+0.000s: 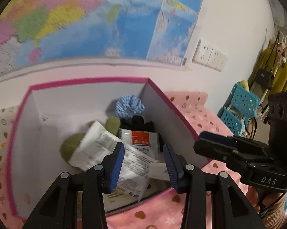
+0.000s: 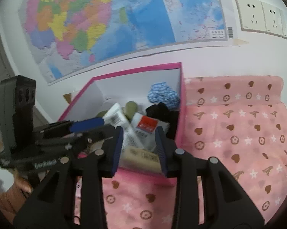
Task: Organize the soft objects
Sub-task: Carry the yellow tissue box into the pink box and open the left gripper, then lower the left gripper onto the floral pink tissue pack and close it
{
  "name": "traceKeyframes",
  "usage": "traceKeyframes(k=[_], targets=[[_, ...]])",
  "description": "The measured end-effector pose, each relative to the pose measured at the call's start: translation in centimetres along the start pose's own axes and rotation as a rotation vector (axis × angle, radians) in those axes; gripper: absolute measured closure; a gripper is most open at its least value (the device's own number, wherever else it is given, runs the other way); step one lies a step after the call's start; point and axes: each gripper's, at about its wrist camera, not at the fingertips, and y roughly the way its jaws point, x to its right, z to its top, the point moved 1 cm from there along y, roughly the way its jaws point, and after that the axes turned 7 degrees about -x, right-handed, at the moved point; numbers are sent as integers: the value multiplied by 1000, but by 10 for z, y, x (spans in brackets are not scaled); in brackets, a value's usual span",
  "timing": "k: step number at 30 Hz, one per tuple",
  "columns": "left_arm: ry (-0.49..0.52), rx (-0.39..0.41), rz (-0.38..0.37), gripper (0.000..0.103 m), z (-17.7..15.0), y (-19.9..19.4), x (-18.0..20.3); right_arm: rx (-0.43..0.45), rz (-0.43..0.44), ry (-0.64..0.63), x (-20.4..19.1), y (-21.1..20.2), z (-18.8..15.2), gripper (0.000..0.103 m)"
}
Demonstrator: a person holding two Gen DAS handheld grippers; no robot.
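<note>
1. Two tongs hover at the near rim of a pink box (image 1: 86, 81), both released and gripping nothing: the left tongs (image 1: 145, 164) over the box's near end, the right tongs (image 2: 139, 150) just at its front wall.
2. Seen from the left wrist, the right tongs (image 1: 215, 143) sit beside the box's right wall; seen from the right wrist, the left tongs (image 2: 86, 124) reach in over the box's left side.
3. Soft things are piled inside the box toward its right half. A blue checked scrunchie (image 1: 129, 106) leans in the far right corner, with a black cloth (image 1: 138, 123) just in front of it.
4. Two green pads (image 1: 71, 146) lie partly under a white pack (image 1: 97, 145), which is tilted across the pile.
5. A second white pack with a red label (image 1: 140, 138) rests beside the first, against the black cloth.
6. A beige block (image 2: 141, 158) lies at the near end of the box, between the right tongs' fingers in that view; whether they touch it I cannot tell.
7. The box stands on a pink patterned sheet (image 2: 238, 133), against a wall with a map (image 2: 105, 19) and sockets (image 2: 257, 15).
</note>
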Motion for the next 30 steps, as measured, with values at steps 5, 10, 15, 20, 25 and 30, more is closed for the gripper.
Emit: traceKeyframes(k=[5, 10, 15, 20, 25, 30], targets=[[21, 86, -6, 54, -16, -45, -8, 9, 76, -67, -19, -16, -19, 62], [33, 102, -13, 53, -46, -74, -18, -37, 189, -154, -47, -18, -50, 61], [20, 19, 20, 53, -82, -68, -32, -145, 246, -152, -60, 6, -80, 61], [-37, -89, 31, 53, -100, -39, -57, -269, 319, -101, -66, 40, -106, 61], [-89, -163, -9, 53, -109, -14, -73, -325, 362, -42, -65, 56, -118, 61], [-94, -199, -53, 53, -113, -3, -74, -341, 376, -20, -66, 60, -126, 61]])
